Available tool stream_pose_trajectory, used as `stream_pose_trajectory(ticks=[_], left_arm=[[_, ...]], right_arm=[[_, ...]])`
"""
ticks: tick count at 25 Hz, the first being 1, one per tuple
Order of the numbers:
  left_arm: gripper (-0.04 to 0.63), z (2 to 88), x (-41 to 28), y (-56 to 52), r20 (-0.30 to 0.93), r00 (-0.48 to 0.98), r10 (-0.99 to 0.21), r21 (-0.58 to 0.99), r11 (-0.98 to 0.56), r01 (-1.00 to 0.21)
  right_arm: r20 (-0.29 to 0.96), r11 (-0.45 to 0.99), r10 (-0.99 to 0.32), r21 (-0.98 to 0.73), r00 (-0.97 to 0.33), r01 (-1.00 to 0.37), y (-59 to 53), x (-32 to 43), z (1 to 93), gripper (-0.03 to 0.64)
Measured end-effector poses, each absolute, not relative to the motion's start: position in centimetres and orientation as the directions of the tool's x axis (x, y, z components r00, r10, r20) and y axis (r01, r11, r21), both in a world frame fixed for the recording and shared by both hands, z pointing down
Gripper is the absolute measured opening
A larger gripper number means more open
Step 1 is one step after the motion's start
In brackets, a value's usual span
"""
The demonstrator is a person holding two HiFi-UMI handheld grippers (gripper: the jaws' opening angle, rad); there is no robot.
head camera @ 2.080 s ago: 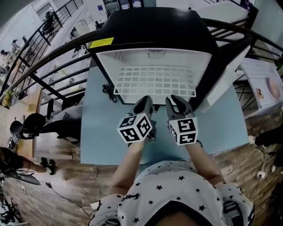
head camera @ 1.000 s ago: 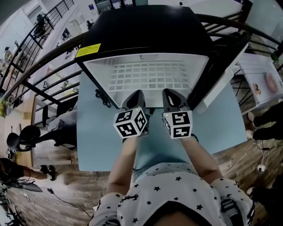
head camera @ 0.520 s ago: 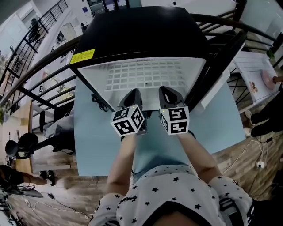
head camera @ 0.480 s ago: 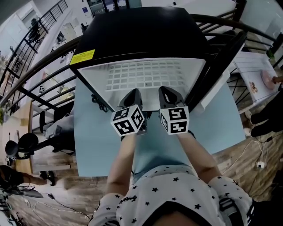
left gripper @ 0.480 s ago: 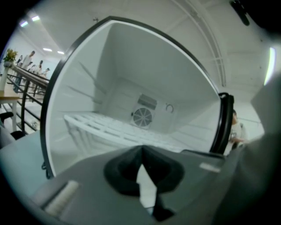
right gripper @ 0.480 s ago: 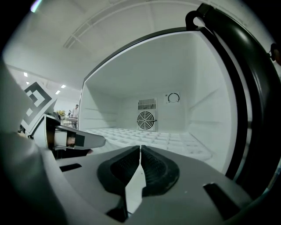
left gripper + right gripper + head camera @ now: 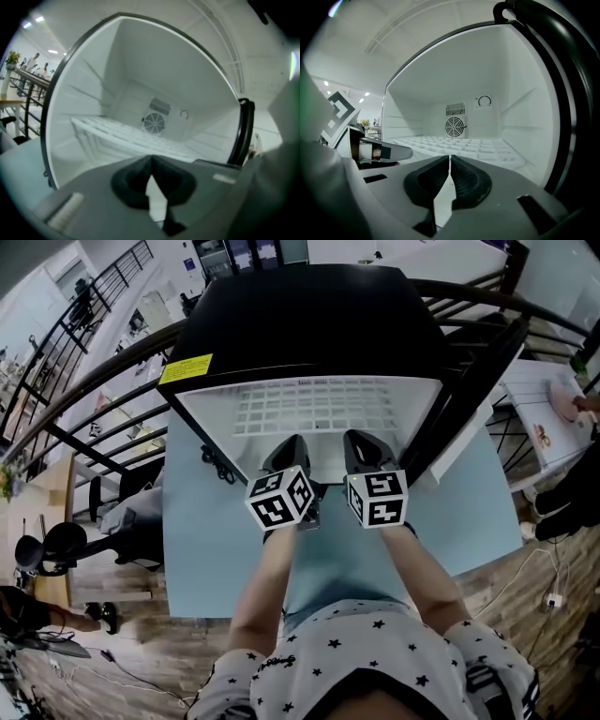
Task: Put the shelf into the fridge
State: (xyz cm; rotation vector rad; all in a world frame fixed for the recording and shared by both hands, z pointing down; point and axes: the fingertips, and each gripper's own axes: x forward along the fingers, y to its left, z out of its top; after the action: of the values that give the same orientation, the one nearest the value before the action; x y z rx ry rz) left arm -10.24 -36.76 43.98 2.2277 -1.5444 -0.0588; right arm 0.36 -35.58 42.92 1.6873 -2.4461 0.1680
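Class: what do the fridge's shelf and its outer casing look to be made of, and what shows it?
Shelf: white, likely plastic-coated wire or moulded plastic; an open grid of thin bars.
Fridge casing: black, smooth, probably painted sheet metal; flat panel with faint sheen.

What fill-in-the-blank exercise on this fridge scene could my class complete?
1. The white shelf lies inside the ___ fridge.
2. The fridge stands on a light ___ table.
3. The round fan sits on the fridge's ___ wall.
4. The jaws of the right gripper are ___, not open.

Missing words: black; blue; back; shut.
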Motion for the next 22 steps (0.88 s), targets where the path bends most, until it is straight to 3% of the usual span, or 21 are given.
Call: stream_pose_trajectory(ticks=[22], left_arm=[[0.005,49.0,-5.7,-17.7,0.304,0.477,-0.825,0.477,-0.301,-0.826]], right_arm=[[0.209,0.535,-0.813,-0.102,-0.544,-0.839,-18.6,1.8,45.0,0.026]])
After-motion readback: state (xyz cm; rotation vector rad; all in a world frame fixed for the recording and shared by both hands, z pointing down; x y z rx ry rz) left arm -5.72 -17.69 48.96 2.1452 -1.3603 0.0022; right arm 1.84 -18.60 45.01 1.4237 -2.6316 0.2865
